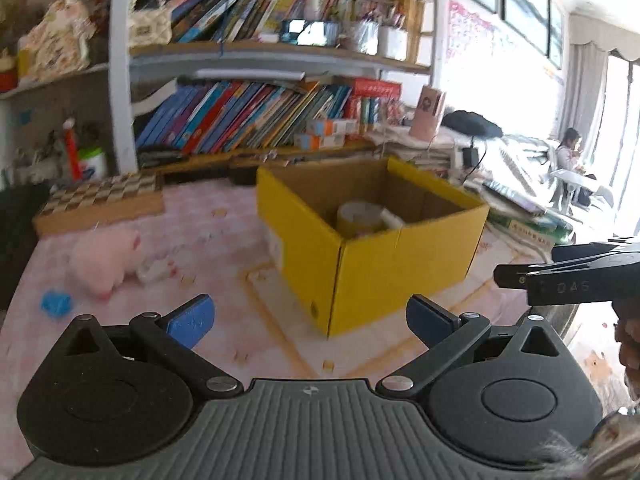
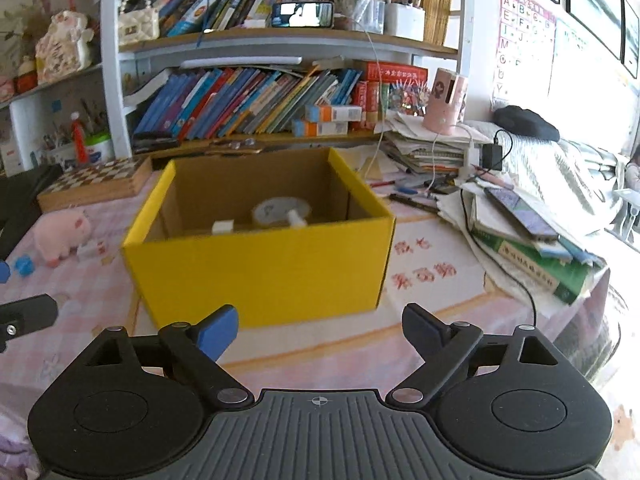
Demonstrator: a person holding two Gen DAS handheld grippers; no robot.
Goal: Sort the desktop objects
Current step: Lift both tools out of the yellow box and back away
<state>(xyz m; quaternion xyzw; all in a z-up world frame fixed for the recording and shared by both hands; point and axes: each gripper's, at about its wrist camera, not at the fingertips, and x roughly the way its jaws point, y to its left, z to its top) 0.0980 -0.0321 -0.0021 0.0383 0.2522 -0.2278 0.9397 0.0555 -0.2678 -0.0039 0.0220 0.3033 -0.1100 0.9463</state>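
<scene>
Box: a yellow cardboard box [image 2: 260, 264] stands open-topped on the table, mid-desk, just beyond both grippers.
Box contents: a tape roll [image 2: 280, 212] lies flat on the bottom; a small white block [image 2: 222, 226] sits left of it and a white cylinder-like piece [image 2: 298, 219] rests against its front; what these two are is unclear.
Left gripper: the left gripper [image 1: 310, 322] has its jaws spread wide with nothing between them; it hangs over the cloth, aimed at the box's near corner.
Right gripper: the right gripper [image 2: 320, 330] is also wide and empty, facing the box's front wall.
Loose items: a pink plush pig [image 2: 60, 236] lies left of the box, a small white-and-red piece [image 2: 93, 250] touching its front, a blue toy [image 2: 24, 265] further left.
Table: a pink checked cloth [image 2: 440, 292] covers it.
Board: a chessboard case [image 2: 96, 182] sits at the back left, well apart from the box.
Right side: a book stack [image 2: 532, 248] with a phone on top lies beside the box, pens [image 2: 408, 196] between them.
Behind: a bookshelf [image 2: 256, 104] packed with leaning books.
Far right: a seated person [image 1: 570, 152] shows by the window, in the left view.
</scene>
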